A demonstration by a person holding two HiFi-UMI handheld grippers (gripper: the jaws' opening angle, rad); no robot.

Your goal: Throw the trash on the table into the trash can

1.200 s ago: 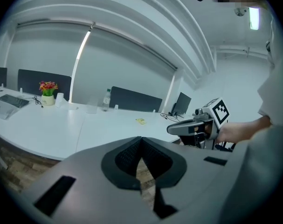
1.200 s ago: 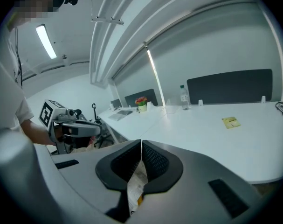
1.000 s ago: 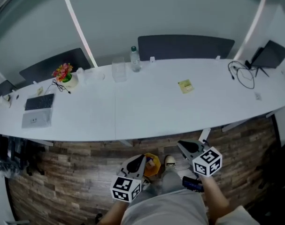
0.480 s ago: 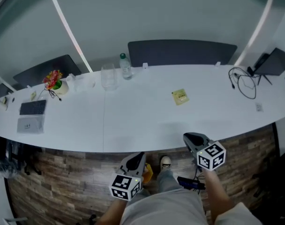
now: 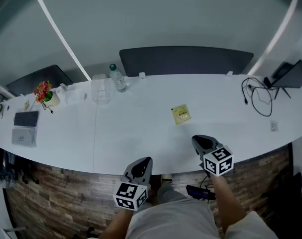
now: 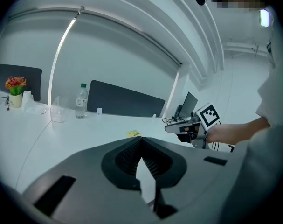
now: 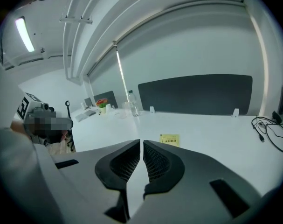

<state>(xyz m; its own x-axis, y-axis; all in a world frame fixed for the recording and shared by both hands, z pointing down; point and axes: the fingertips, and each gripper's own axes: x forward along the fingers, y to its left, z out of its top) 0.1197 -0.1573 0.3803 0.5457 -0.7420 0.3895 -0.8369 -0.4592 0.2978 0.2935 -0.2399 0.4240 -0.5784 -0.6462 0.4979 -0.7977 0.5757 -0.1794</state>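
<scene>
A small yellow wrapper (image 5: 180, 114) lies flat on the long white table (image 5: 141, 133), right of the middle; it also shows as the yellow wrapper (image 6: 133, 134) and the yellow wrapper (image 7: 169, 139) in the two gripper views. My left gripper (image 5: 142, 162) hangs at the table's front edge, shut and holding nothing. My right gripper (image 5: 199, 141) is over the near part of the table, just short of the wrapper, jaws together and empty. No trash can is in sight.
At the back left stand a water bottle (image 5: 117, 77) and a clear cup (image 5: 99, 87); further left a flower pot (image 5: 44, 91) and a keyboard (image 5: 25, 119). A coiled cable (image 5: 255, 101) and a dark stand (image 5: 295, 76) lie at the right. A dark partition (image 5: 185, 61) runs behind the table.
The table has come closer and both grippers have moved forward from above the wooden floor to the table's front edge. The floor, the shoe and the orange thing below have dropped out of sight.
</scene>
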